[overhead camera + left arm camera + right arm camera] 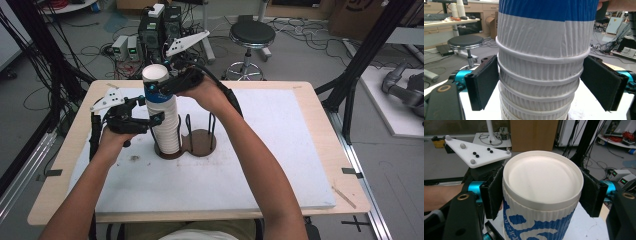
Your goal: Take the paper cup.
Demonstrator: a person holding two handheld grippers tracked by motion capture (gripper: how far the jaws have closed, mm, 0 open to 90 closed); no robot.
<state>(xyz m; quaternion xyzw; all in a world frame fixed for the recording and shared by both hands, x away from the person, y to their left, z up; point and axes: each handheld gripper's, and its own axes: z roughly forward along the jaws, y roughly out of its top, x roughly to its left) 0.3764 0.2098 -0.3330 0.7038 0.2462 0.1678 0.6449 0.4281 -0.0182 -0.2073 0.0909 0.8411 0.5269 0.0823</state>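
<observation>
Stack: inverted ribbed paper cups (166,125) left of frame centre, seated in a brown wire holder (199,142)
Right gripper (167,85): jaws clamped on the blue-printed top cup (541,202)
Left gripper (150,119): jaws apart, flanking the stack; near pad seems touching
Advice: close left first, then lift top cup straight up

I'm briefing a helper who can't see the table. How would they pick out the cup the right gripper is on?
On the white mat, find the tall stack of upside-down ribbed paper cups in a brown holder. The right gripper clamps the topmost cup. It alone carries blue print; those beneath are plain white.
</observation>
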